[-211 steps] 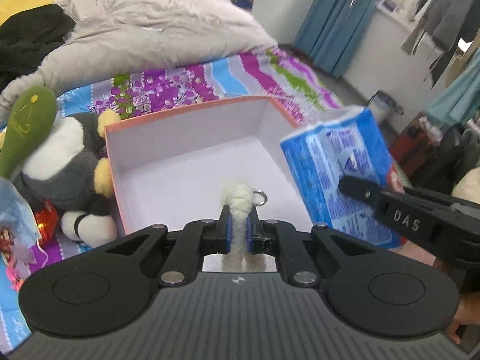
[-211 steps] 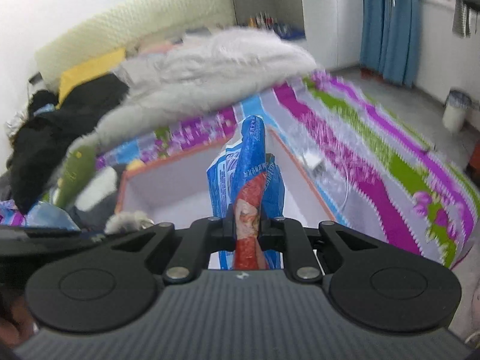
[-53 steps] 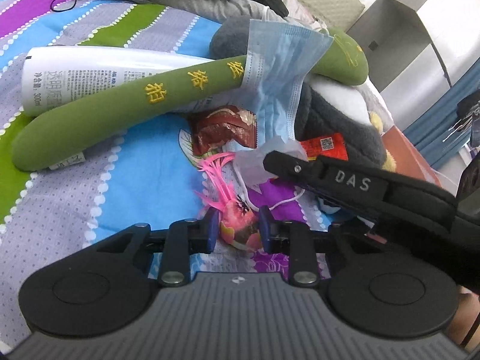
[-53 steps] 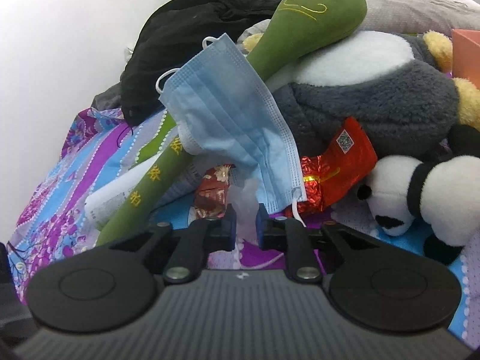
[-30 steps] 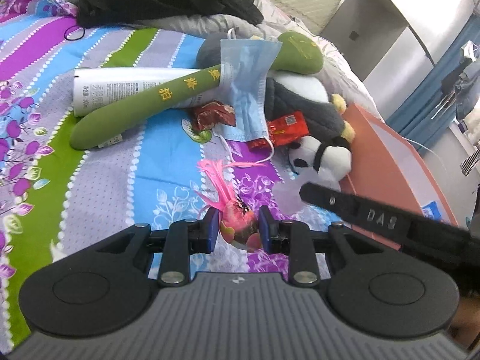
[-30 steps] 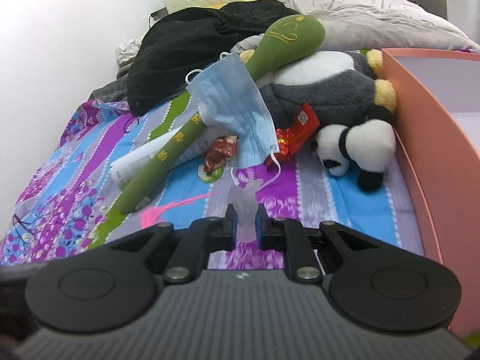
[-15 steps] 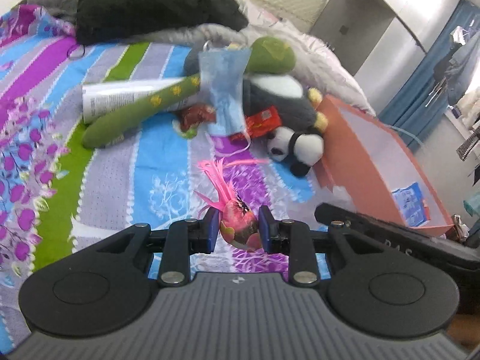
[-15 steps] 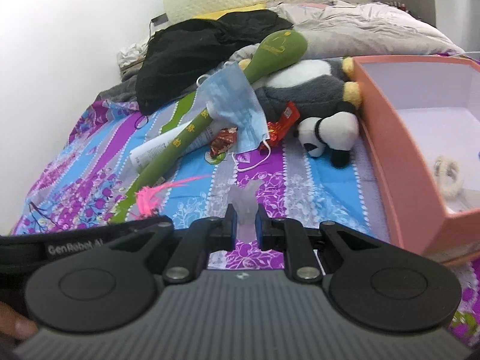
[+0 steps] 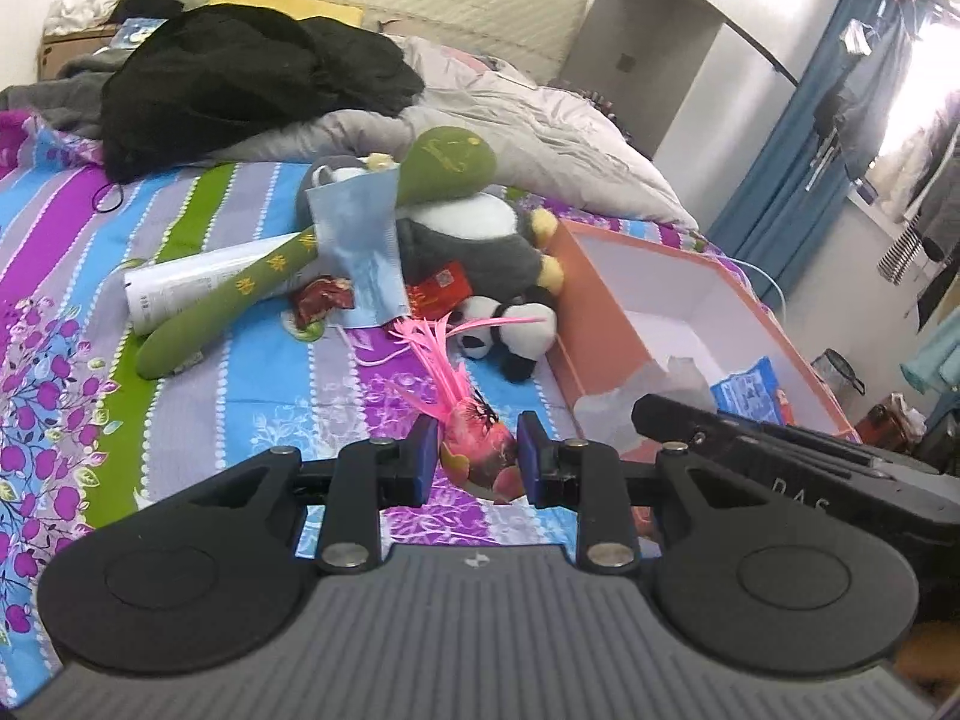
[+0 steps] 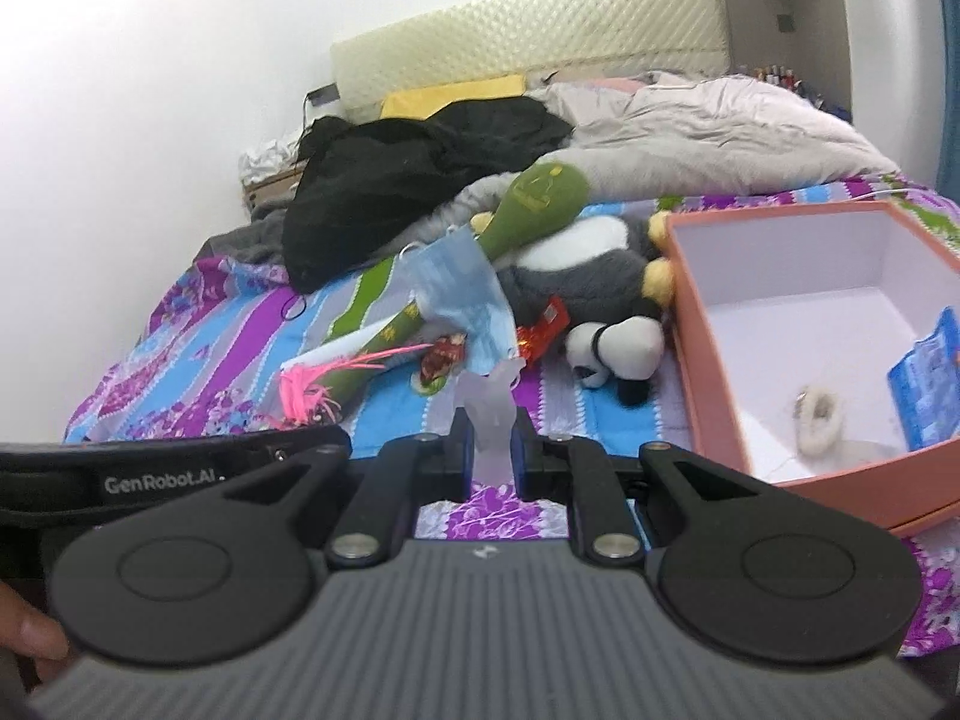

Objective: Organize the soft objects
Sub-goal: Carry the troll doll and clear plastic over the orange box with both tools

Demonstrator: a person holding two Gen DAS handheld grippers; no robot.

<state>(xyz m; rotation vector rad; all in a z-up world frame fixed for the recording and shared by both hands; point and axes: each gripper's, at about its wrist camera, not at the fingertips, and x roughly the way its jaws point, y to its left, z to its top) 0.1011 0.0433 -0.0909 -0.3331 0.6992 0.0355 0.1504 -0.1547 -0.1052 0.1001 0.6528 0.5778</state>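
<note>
Left gripper [image 9: 474, 461] fingers clamp a pink feathered toy [image 9: 477, 441], feathers fanning up toward 11 o'clock, held above the bed [image 9: 270, 384]. Right gripper [image 10: 491, 451] fingers pinch a translucent whitish soft piece [image 10: 492, 414], also off the bed. Orange box [image 10: 696, 360] with white inside sits open at 2 o'clock in the right wrist view; inside it: a small white fuzzy loop [image 10: 817, 414] on the floor of the box and a blue packet [image 10: 927, 378] leaning at the right wall. Just left of the box: small panda plush [image 10: 618, 354], touching a big grey-white plush [image 10: 582, 270]. Green long plush [image 10: 480, 252] lies across the pile, blue face mask [image 10: 465, 288] draped over it, red wrapper [image 10: 543, 327] beside. Black clothing [image 10: 408, 180] at 12 o'clock.
</note>
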